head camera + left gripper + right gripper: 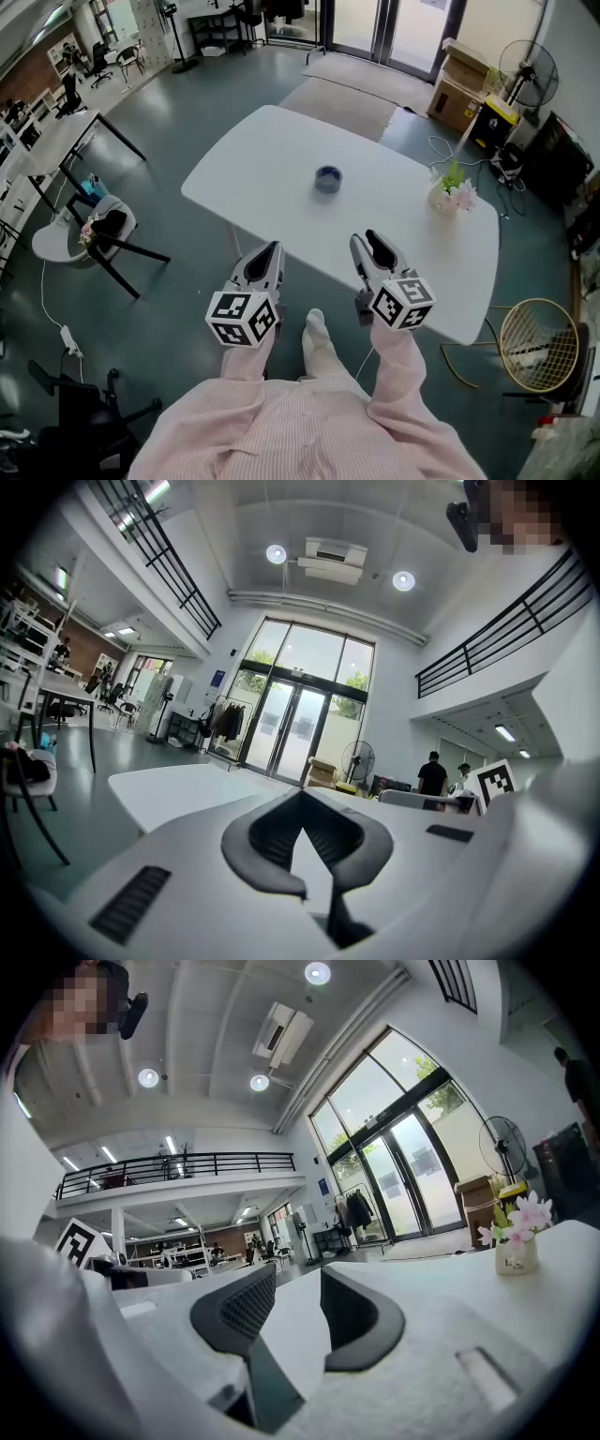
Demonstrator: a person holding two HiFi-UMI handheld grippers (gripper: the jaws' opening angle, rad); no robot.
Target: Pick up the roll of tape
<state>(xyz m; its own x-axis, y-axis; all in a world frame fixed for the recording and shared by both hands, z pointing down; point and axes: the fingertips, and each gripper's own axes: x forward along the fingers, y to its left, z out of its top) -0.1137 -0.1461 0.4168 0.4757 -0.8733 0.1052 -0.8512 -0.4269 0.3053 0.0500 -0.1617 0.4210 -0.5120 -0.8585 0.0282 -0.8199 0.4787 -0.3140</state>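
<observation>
On the white table [272,159] lies a round tape roll [328,178]; left tongs [273,247] together, right tongs [365,237] apart.

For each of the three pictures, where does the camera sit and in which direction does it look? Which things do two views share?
Head view: on the person's head, looking steeply down at the white table, roll of tape, left gripper, right gripper, pink sleeves.
Left gripper view: on the left gripper, level across the table toward glass doors; jaws together.
Right gripper view: on the right gripper, level past a flower vase; jaws apart, empty.
Shared: the flower vase, in head and right gripper views.
</observation>
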